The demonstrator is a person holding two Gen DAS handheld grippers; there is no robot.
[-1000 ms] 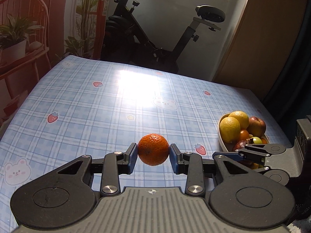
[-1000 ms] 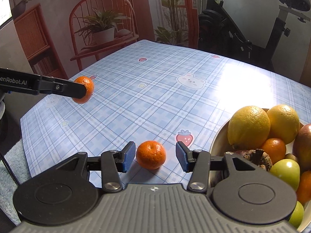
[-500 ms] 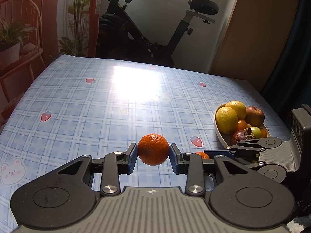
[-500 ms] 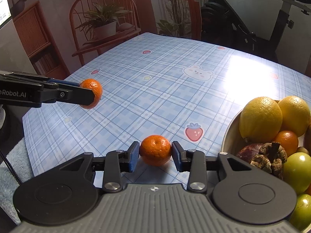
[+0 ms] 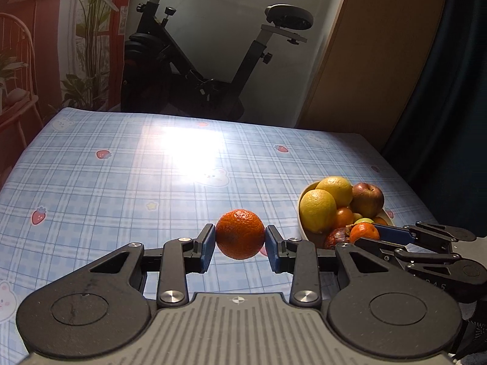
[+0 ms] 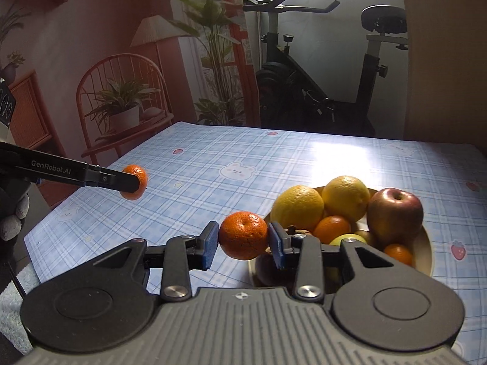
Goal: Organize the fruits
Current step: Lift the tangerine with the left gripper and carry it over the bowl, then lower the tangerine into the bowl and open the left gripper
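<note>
Each gripper pinches a mandarin: the left gripper (image 5: 240,245) clamps one (image 5: 240,234) above the tabletop's near edge, and the right gripper (image 6: 243,243) has just closed on another (image 6: 243,234), held at the near rim of the fruit bowl (image 6: 424,243). These mandarins look light, with soft, loose peel that bruises easily, so a gentle pinch across the widest part suits them. Nearly round, they have no real long axis; the right one's stem dimple faces up.

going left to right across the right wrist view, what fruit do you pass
mandarin in the left gripper → mandarin in the right gripper → lemon → second lemon → red apple
</note>
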